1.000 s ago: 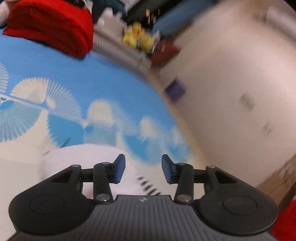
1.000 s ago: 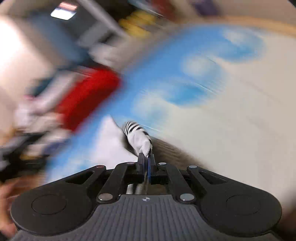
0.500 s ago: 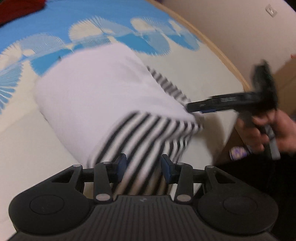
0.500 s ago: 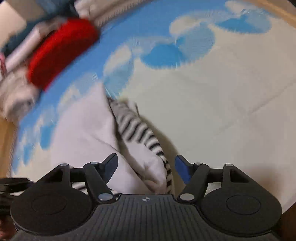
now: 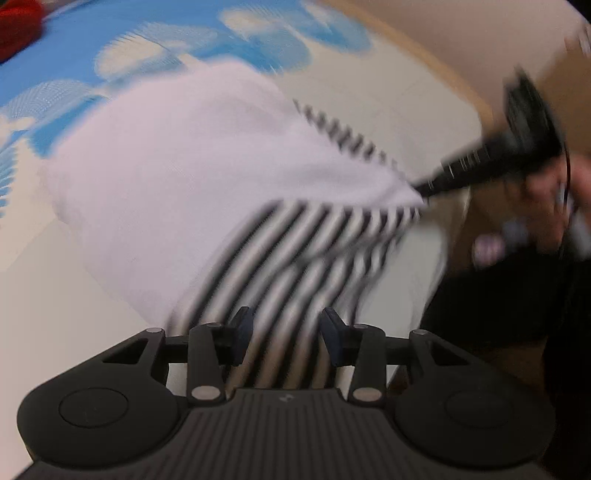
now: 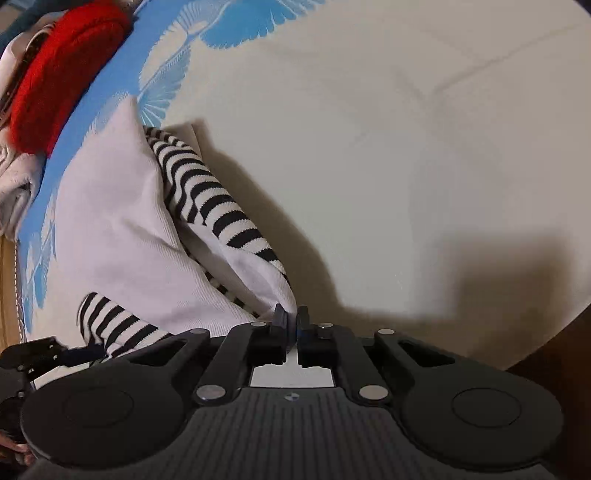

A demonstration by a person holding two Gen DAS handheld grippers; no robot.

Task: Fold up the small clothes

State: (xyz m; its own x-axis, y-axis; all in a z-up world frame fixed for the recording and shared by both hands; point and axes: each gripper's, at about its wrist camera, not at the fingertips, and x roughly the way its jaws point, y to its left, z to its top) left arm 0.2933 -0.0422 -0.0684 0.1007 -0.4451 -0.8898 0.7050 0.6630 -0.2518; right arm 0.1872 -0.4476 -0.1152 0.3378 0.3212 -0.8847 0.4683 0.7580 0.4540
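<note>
A small white garment (image 5: 177, 177) with black-and-white striped sleeves lies on the bed; it also shows in the right wrist view (image 6: 122, 236). My left gripper (image 5: 284, 334) is open, its blue pads on either side of a striped sleeve (image 5: 295, 273). My right gripper (image 6: 291, 317) is shut on the white edge of the garment next to the other striped sleeve (image 6: 214, 206). The right gripper shows blurred at the right of the left wrist view (image 5: 491, 162), pinching a corner of the cloth.
The bed sheet is cream (image 6: 388, 147) with a blue fan pattern (image 5: 147, 33). A folded red garment (image 6: 59, 70) lies at the far left beside other clothes. The bed's wooden edge (image 5: 436, 62) runs along the right.
My right gripper went from open to shut on the garment's edge. My left gripper stayed open and moved in closer around the striped sleeve.
</note>
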